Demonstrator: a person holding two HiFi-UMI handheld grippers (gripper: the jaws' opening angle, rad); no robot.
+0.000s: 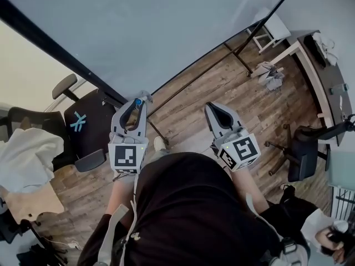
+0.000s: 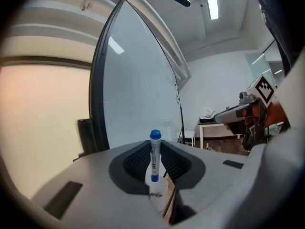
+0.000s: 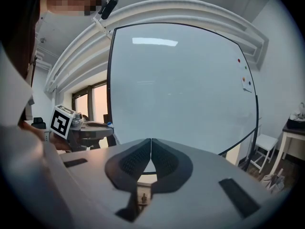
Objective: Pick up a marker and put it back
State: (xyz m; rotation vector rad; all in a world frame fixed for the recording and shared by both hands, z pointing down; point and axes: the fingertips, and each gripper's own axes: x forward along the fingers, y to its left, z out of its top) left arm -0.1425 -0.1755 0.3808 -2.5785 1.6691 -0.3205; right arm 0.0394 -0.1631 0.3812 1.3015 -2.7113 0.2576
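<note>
Close before the person's chest, the left hand-held gripper [image 1: 138,102] is pinching a marker [image 2: 154,162] between its jaws. The marker stands upright along the pads, its blue cap [image 2: 155,135] poking just past the tips and its white barrel running down into the gap behind them. Beside it but apart from it, the right hand-held gripper [image 1: 214,108] has its jaws pressed together with nothing between them, and it takes no part in the hold. Both are raised off any surface, so the marker is in the air, touching nothing but the left jaws. Below them lies the wood floor [image 1: 233,93], with a black chair [image 1: 86,123] off to the left. Ahead stands the whiteboard [image 1: 166,26], its dark lower frame [image 1: 55,46] running past the left tips. The board's face looks blank apart from a few small coloured dots [image 3: 245,80] near its far edge in the right gripper view. By this, the first half of the task looks done: the marker is picked up and seems securely held. The second half is left: the marker must go back to its place and the jaws must let go. Where that place is I cannot tell, since no tray or ledge with other markers shows plainly, though the foot of the board seems likely. Farther off, a white stool [image 1: 274,29] sits by the wall.
</note>
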